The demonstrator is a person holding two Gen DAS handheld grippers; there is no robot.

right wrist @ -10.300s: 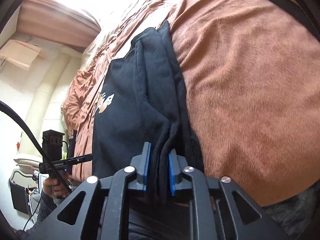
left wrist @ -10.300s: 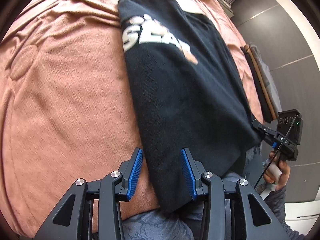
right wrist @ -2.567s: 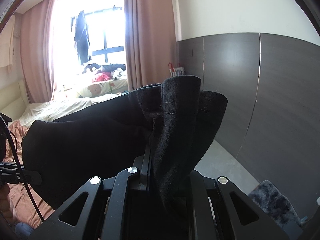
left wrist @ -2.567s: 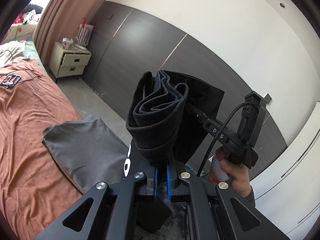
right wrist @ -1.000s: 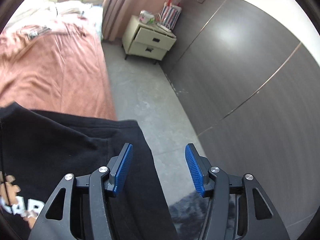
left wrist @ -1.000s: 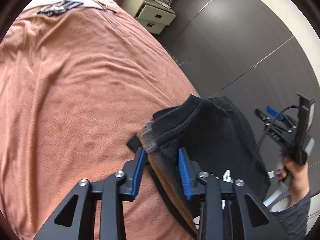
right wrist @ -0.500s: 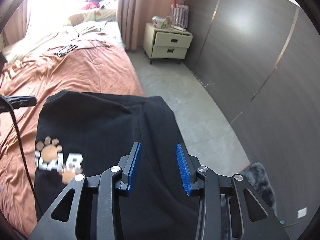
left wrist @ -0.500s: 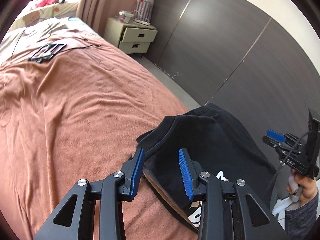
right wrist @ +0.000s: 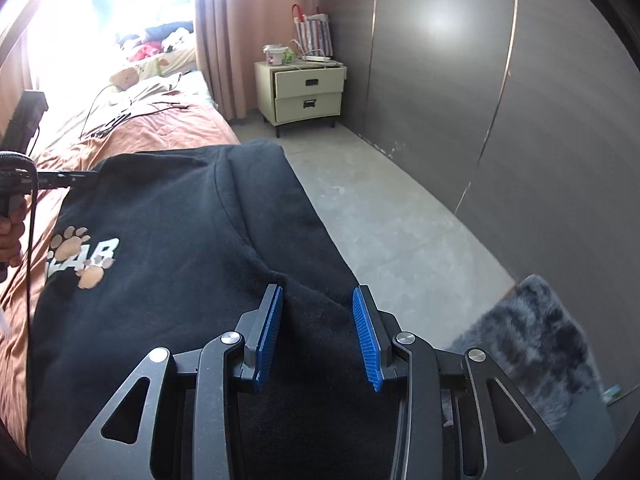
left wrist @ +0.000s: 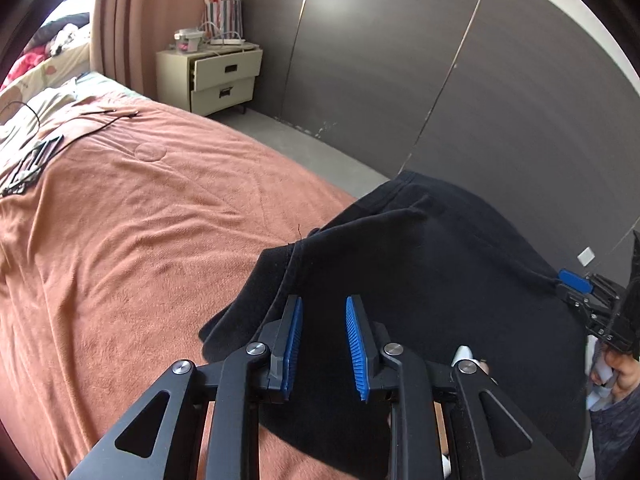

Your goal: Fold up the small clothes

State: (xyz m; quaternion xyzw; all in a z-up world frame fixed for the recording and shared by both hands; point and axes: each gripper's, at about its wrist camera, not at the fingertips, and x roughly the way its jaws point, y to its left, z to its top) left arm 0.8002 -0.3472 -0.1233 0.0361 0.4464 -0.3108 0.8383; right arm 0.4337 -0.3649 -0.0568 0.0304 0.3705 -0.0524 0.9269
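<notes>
Fabric lay slack between both sets of jaws: the folded black fleece sweatshirt with a paw-print logo (right wrist: 160,264) rested at the edge of the bed covered in a rust-orange blanket (left wrist: 120,232), its far side reaching the bed's edge beside the grey floor (right wrist: 384,216). The left gripper (left wrist: 322,340) hovered over the garment's near corner with its blue-padded jaws released, nothing caught between them, probably so the cloth could settle flat without being dragged. The right gripper (right wrist: 318,336) likewise stood parted over a raised crease in the dark cloth, its pads on either side of the ridge but not pinching it. In the right wrist view the logo faced up and the top layer looked doubled over, which suggested a fold just laid down. The bundle sat close to the person, likely to keep it within easy reach of both tools. A cream two-drawer nightstand (right wrist: 308,94) stood well apart against the dark wall panels (left wrist: 460,80), clear of the work.
</notes>
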